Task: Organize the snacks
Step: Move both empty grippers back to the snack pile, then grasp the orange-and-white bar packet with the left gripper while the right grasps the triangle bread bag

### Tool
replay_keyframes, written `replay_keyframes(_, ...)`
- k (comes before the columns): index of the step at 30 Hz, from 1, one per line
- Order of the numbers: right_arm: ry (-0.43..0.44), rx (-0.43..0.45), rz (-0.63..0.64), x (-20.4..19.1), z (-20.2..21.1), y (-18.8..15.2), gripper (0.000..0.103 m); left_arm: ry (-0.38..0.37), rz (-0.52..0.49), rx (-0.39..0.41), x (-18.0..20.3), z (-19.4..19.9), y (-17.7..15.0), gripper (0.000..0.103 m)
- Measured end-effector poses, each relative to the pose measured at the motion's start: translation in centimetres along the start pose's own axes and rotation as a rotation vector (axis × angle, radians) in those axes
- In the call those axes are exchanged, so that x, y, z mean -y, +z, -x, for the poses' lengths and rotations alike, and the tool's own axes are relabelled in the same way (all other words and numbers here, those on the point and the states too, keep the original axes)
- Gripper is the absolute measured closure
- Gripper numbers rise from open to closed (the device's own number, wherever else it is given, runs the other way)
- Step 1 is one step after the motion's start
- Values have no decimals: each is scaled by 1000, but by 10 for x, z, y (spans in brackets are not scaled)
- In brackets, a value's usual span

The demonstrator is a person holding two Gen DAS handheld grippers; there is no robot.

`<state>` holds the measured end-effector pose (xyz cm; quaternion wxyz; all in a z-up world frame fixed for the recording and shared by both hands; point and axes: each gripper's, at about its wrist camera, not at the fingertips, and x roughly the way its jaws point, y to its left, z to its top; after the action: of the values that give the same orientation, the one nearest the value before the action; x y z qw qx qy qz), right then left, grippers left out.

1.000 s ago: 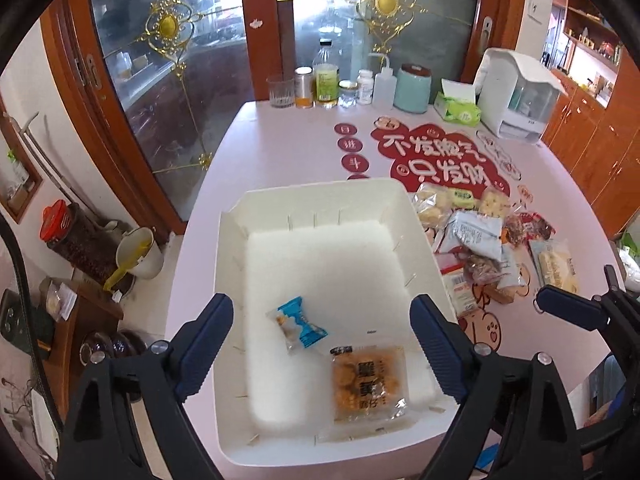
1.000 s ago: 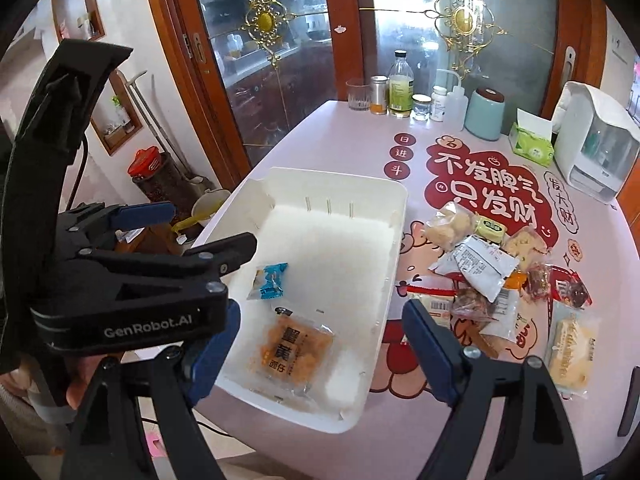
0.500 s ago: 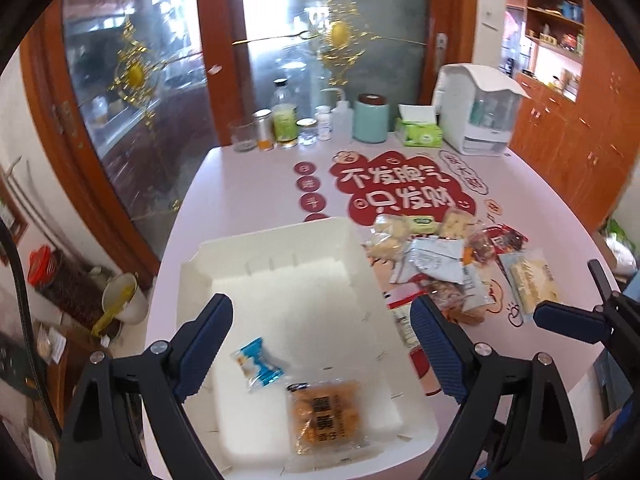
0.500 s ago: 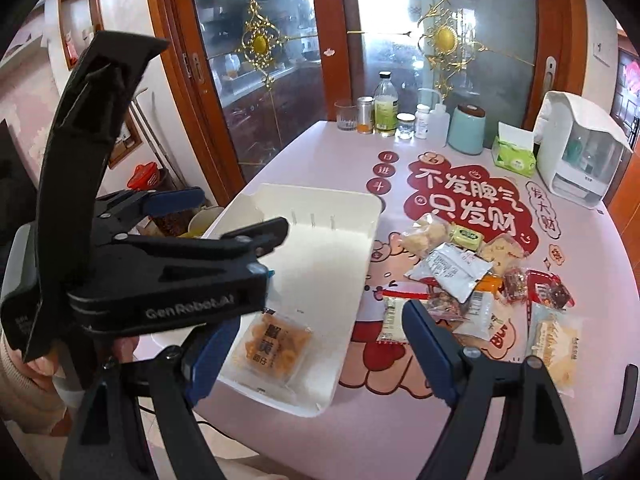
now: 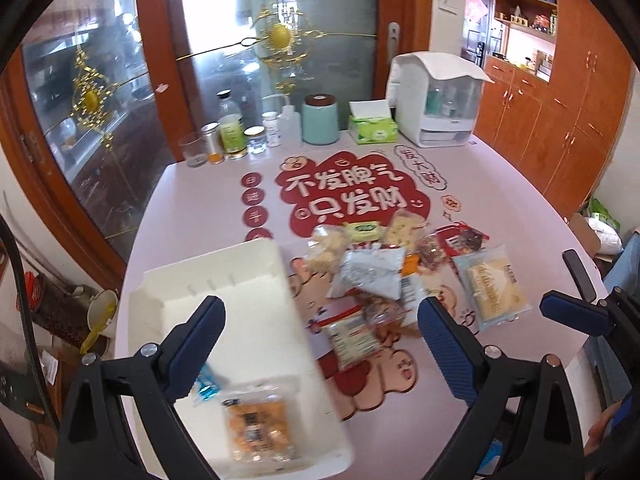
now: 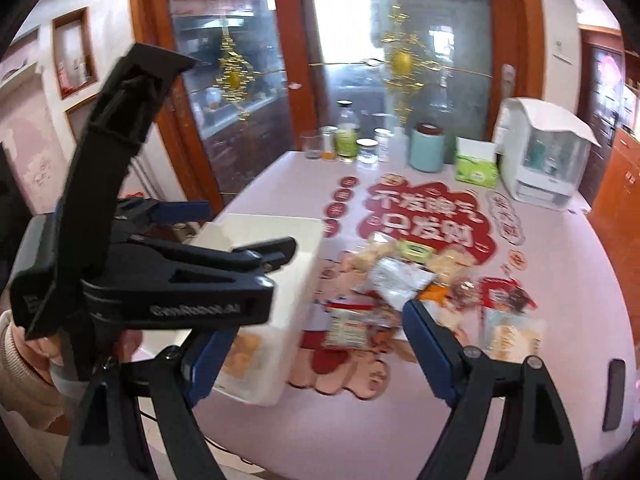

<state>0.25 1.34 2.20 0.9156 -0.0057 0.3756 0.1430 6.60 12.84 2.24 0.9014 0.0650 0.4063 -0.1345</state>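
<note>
The left gripper (image 5: 320, 340) is spread wide with nothing between its blue pads (image 5: 196, 344), hovering above the near edge of the table (image 5: 500, 184). The right gripper (image 6: 316, 356) is likewise spread and empty, hovering at the same edge; in its view the left gripper's black body fills the 9 o'clock side.

Nearest, at 7 o'clock in the left view, sits a white tray (image 5: 256, 264). In its near end lies an orange biscuit pack (image 5: 256, 424), and just beside that, toward 9 o'clock, a small blue packet (image 5: 206, 384), partly hidden behind the left pad. The rest of the tray floor is bare white.

Just right of the tray, near the centre of the table, the loose snacks (image 5: 400, 276) lie in a heap. A red-and-white pack (image 5: 352, 336) is closest to the tray, a silver pouch (image 5: 372, 276) rests on top of the heap, and a pale wafer pack (image 5: 490, 288) lies flat at its 3 o'clock edge. A small green packet (image 5: 362, 230) is at the far side.

Beyond the heap is red lettering (image 5: 348, 196) printed on the tablecloth. At 12 o'clock, along the far edge, stand a glass (image 5: 194, 150), several bottles (image 5: 232, 128), a teal canister (image 5: 320, 120), a green tissue box (image 5: 372, 126) and a white dispenser (image 5: 436, 100). Behind them are glass doors (image 5: 280, 40).
</note>
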Motion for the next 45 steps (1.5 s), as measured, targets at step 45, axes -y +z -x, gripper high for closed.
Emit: replay_keyframes(45,19,-332,-379,323,-154,-115,19,-120,76,-508,131,-268,-12,32)
